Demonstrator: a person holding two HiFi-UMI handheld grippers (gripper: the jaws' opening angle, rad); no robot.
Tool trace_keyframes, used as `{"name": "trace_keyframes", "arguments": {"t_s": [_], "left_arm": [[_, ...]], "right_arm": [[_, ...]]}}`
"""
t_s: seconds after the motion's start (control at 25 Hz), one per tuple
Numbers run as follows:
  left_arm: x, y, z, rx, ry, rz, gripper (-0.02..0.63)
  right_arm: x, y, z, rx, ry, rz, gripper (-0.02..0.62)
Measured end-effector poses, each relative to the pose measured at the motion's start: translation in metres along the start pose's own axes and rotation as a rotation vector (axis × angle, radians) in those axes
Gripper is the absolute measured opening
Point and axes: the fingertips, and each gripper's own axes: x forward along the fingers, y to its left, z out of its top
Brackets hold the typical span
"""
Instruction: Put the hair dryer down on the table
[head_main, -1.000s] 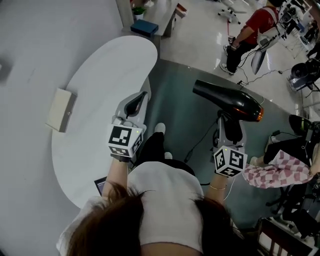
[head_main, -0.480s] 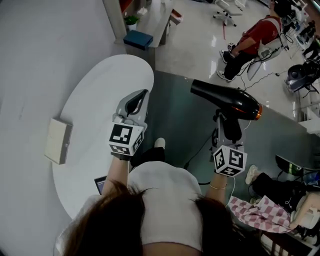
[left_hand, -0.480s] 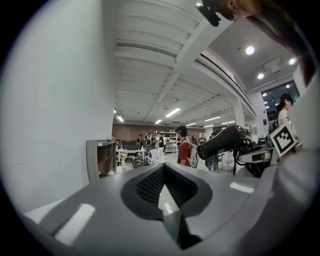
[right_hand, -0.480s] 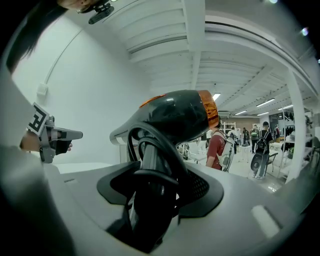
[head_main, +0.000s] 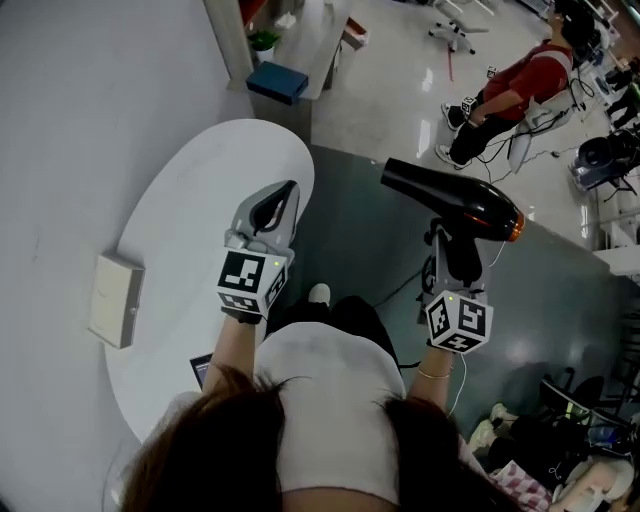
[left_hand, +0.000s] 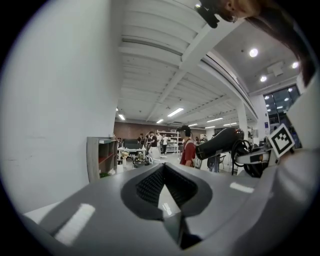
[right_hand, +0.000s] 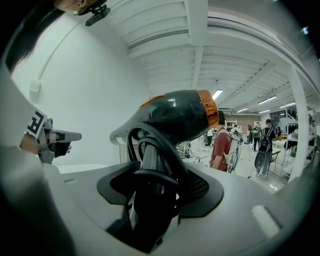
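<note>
Hair dryer (head_main: 455, 200), black with an orange band: gripped by its handle in the jaws of the right gripper (head_main: 452, 262) and held in the air over the floor, beside the white surface (head_main: 190, 200). Left gripper (head_main: 283, 195): jaws closed on nothing, held above the surface's edge.

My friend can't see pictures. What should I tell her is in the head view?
Seen from above, a person's right claw grips a black hair dryer by its handle, held up over the floor. The left claw, shut and empty, is at the edge of a white table with a small box on it.
</note>
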Motion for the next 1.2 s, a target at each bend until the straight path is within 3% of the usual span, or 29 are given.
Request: {"name": "trace_keyframes", "arguments": {"t_s": [0.4,0.56,0.96,1.2], "left_arm": [[0.031,0.038,-0.012,-0.024,0.022,0.057,0.057],[0.049,0.055,-0.01,-0.023,0.017,0.118,0.057],[0.077,0.145,0.008,-0.061,-0.002,0.422,0.057],[0.044,0.191,0.015,-0.091,-0.007,0.707,0.057]], "right_arm": [[0.067,0.024,0.002,-0.023,0.023,0.095,0.238],[0.111,0.025,0.006,-0.02,0.019,0.156,0.238],[0.27,0.097,0.049,-0.09,0.023,0.489,0.238],[0.342,0.17,0.073,-0.146,0.021,0.76,0.238]]}}
